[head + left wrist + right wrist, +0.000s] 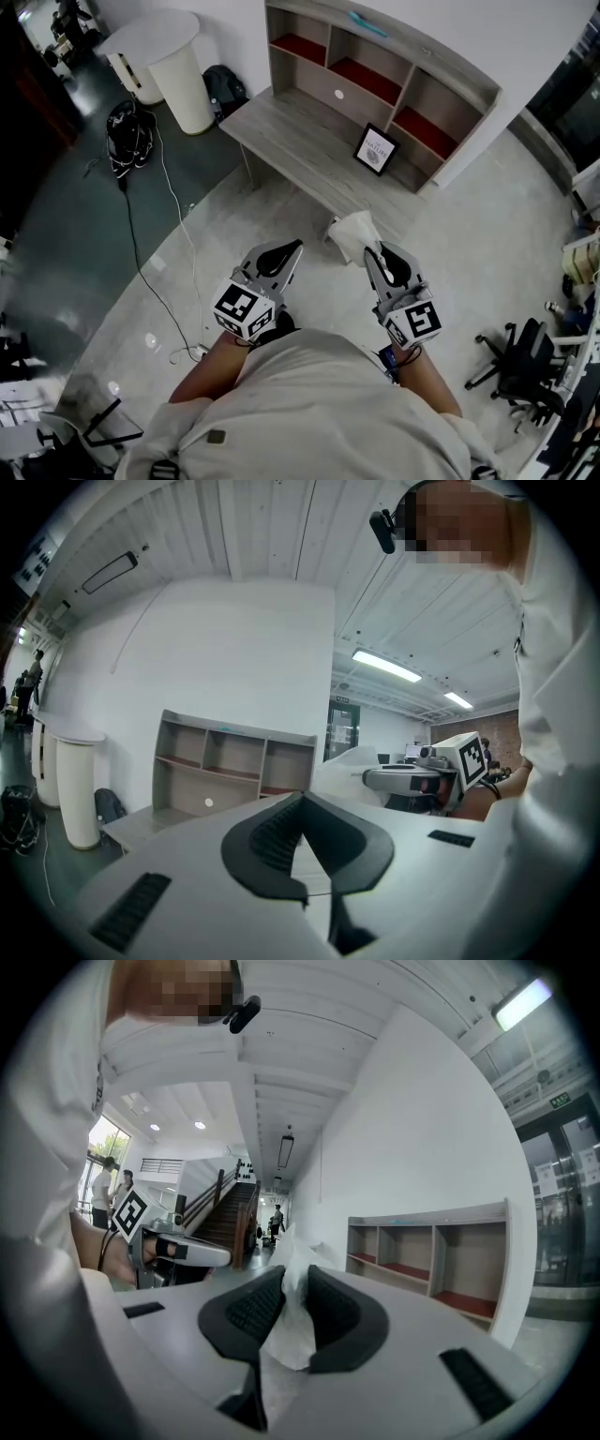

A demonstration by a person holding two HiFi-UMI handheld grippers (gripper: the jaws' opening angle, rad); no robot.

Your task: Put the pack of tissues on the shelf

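The pack of tissues [354,234] is a white crinkled plastic packet, pinched between the black pads of my right gripper [376,255]. In the right gripper view the pack of tissues [292,1274] sticks up out of the right gripper [291,1305]. My left gripper [287,251] is held beside it at the same height, jaws together and empty; the left gripper [302,806] shows nothing between its pads. The grey shelf [375,84] with red-floored compartments stands ahead on a desk [291,150], well apart from both grippers.
A small framed picture [376,150] leans on the desk below the shelf. A white round pedestal [178,75], a black bag [225,89] and cables [131,131] lie at the left. A black office chair [520,361] is at the right.
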